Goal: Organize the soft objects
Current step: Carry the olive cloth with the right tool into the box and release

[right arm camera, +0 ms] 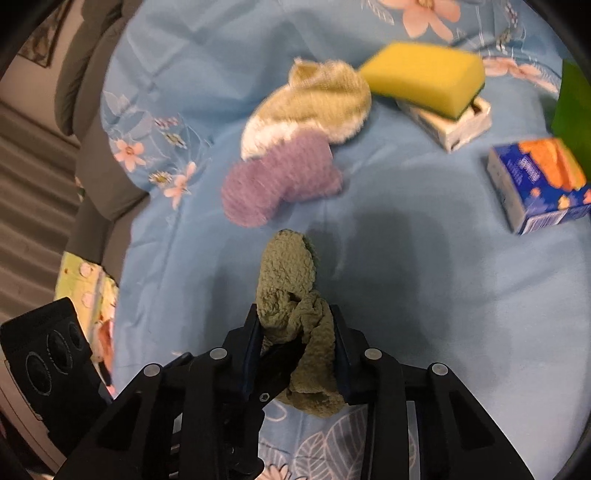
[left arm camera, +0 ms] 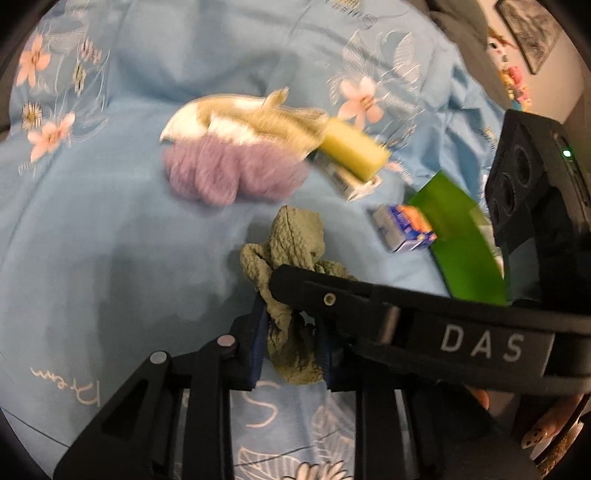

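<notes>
Both grippers, left gripper (left arm camera: 291, 343), right gripper (right arm camera: 295, 354), clamping green cloth (right arm camera: 291, 295); "DAS" label (left arm camera: 482, 347) on right one

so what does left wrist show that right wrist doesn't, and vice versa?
Left wrist only: framed picture on the wall, small toys below it, and the right tool's "DAS" body crossing the frame.

Right wrist only: grey sofa cushions and a floral yellow-green cloth at the bed edge.

Both: green cloth gripped between both tools, left tool, right tool, purple cloth, yellow-white cloth, yellow sponge on a white box, blue-orange box, blue floral bedsheet.
</notes>
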`<state>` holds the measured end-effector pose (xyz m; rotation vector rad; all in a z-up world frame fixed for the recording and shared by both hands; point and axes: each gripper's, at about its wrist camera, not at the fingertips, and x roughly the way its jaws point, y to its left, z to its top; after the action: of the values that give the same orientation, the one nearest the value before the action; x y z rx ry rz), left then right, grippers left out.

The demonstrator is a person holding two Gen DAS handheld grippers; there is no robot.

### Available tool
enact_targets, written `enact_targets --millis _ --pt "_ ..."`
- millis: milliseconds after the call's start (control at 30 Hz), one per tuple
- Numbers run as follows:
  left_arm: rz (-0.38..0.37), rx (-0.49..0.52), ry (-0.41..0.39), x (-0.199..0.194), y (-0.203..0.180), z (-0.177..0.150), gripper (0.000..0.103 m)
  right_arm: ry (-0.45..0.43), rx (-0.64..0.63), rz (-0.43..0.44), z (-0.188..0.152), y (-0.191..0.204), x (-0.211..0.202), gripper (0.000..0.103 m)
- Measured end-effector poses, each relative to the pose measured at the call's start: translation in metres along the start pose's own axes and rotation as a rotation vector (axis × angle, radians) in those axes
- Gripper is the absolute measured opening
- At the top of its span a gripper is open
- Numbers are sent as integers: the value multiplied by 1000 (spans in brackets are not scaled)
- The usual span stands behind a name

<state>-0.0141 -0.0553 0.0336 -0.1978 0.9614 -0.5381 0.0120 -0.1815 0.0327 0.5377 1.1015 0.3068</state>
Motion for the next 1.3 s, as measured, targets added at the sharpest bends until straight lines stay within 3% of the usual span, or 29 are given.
enact_targets --millis 267,400,600,933,1200,1300 --pt "-23 89 -146 -21 -46 21 17 -185 -28 21 10 5 -67 37" --pt "-83 126 -172 -16 -82 36 15 -305 8 -19 17 -13 -108 37" --pt "-197 280 -201 -3 -150 55 15 -486 103 -67 21 -58 -176 37" --pt "-355 480 -90 47 -252 57 15 -651 322 -183 3 -144 -237 37" --pt "-394 496 79 98 -289 43 15 -614 531 -234 -6 -210 -239 37" --pt "-362 530 76 103 -293 38 15 -592 563 -222 -5 -222 -232 37"
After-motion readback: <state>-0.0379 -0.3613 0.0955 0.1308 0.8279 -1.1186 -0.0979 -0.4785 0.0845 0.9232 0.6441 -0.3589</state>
